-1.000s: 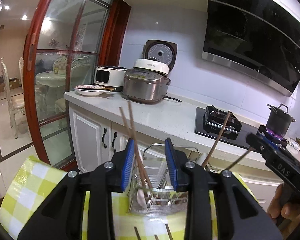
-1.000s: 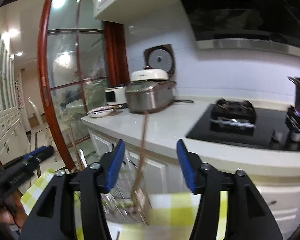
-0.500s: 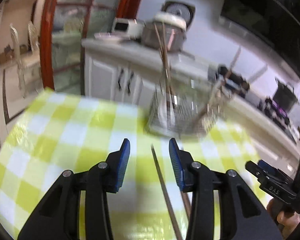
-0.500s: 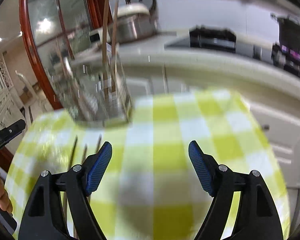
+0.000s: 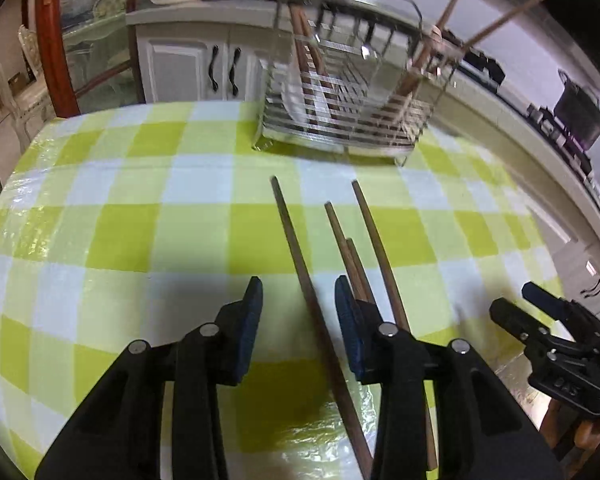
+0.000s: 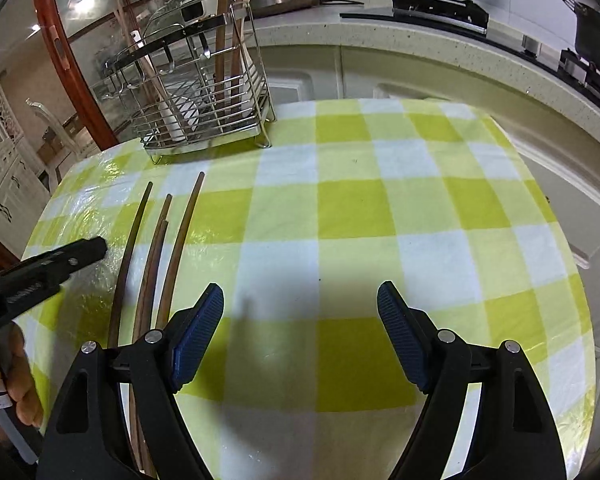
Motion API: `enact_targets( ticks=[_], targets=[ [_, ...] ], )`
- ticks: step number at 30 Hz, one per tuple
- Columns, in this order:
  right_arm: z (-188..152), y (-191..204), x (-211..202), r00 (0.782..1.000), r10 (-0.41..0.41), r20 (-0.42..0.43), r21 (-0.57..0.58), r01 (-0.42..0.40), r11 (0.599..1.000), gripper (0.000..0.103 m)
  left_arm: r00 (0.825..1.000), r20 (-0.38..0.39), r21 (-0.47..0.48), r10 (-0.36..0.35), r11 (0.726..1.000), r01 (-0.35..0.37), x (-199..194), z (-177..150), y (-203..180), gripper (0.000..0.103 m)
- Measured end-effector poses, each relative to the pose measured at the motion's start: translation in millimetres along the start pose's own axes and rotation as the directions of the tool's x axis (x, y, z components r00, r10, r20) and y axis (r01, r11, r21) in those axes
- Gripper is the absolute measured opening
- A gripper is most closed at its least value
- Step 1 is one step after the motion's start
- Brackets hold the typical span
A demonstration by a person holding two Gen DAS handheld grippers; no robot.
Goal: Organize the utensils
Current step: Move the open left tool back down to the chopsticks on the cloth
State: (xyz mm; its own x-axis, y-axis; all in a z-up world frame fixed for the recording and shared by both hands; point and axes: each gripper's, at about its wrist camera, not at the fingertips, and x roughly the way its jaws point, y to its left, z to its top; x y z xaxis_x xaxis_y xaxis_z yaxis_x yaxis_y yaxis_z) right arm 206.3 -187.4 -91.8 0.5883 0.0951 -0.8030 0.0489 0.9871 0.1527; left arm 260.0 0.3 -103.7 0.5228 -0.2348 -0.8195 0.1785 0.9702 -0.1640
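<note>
Through my left wrist camera, my left claw [image 5: 298, 312] hangs open just above the table [image 5: 112, 184] with its yellow-green checked cloth. Four chopsticks [image 5: 364, 216] lie loose on the cloth ahead; the leftmost chopstick [image 5: 296, 248] runs between my two pads without touching either. Beyond them stands the wire utensil rack [image 5: 340, 100], with more sticks upright inside.

Through my right wrist camera, my right claw [image 6: 300, 328] gapes wide over bare cloth, holding nothing. The chopsticks lie to its left, the rack at the table's far left corner, and my left claw [image 6: 80, 254] reaches in beside the sticks.
</note>
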Motion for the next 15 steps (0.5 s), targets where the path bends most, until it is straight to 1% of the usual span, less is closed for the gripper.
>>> enact_targets(
  ticks=[3,4,8,15],
  targets=[
    [-0.2,0.1,-0.8,1.000,-0.004,-0.001,-0.007,0.004,1.000,0.076,1.000,-0.020,0.018,0.024,1.000,-0.024,10.8,-0.7,-4.7,0.030],
    [-0.3,0.1,-0.7,1.000,-0.004,-0.004,-0.008,0.004,1.000,0.077,0.999,-0.027,0.022,0.030,0.999,-0.029,14.4,-0.3,-5.4,0.027],
    [1.0,0.1,0.7,1.000,-0.002,-0.012,-0.008,0.002,1.000,0.077,0.998,-0.041,0.041,0.043,0.998,-0.042,22.4,2.3,-9.4,0.027],
    [2.5,5.0,3.7,1.000,-0.004,-0.026,-0.021,0.003,1.000,0.078,0.994,-0.059,0.083,0.089,0.993,-0.084,28.0,5.6,-16.7,0.023]
  ],
)
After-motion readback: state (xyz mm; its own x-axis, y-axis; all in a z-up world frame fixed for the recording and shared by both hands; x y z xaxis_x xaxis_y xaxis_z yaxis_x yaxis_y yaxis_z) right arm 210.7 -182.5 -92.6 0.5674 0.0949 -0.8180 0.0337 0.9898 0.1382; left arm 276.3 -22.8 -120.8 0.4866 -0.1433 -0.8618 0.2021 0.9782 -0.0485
